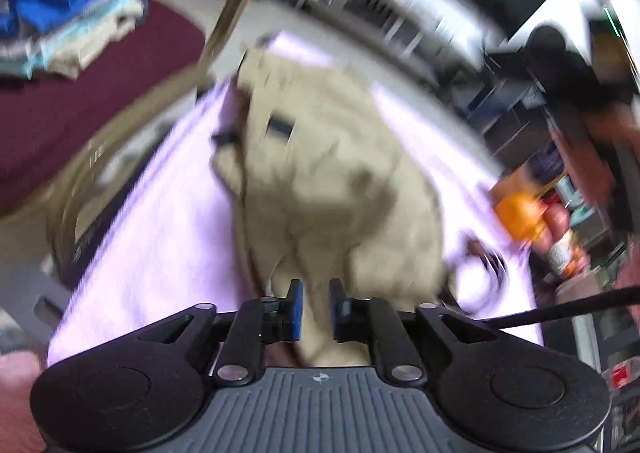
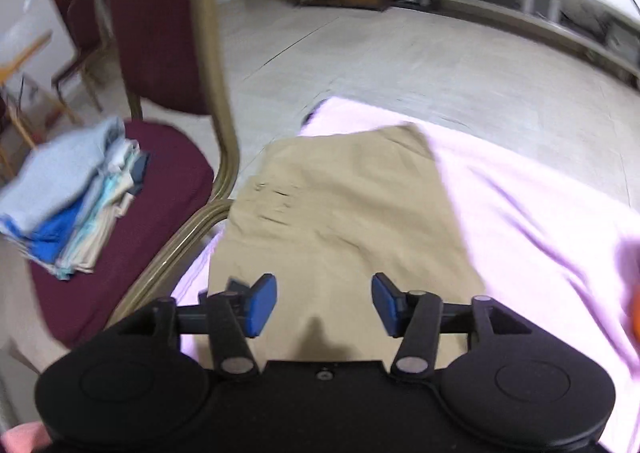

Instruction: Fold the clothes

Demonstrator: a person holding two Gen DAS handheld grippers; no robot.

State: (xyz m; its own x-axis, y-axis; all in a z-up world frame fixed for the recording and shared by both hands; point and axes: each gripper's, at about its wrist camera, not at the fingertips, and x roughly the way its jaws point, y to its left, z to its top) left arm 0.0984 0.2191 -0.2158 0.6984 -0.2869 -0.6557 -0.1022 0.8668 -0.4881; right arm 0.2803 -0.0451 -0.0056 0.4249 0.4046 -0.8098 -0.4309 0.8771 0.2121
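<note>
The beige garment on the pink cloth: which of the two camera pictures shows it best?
The right wrist view: the beige garment is sharp there, lying flat and folded on the pink cloth, edges clear. The left wrist view shows it blurred and bunched, its near end between the left gripper pads.

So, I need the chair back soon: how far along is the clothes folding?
Done: a stack of folded blue and pale clothes sits on the maroon chair seat. In hand: the tan garment lies folded into a rectangle on the pink cloth; the right gripper is open above it, and the left gripper is slightly open over its edge. Left: probably moving it onto the stack.
</note>
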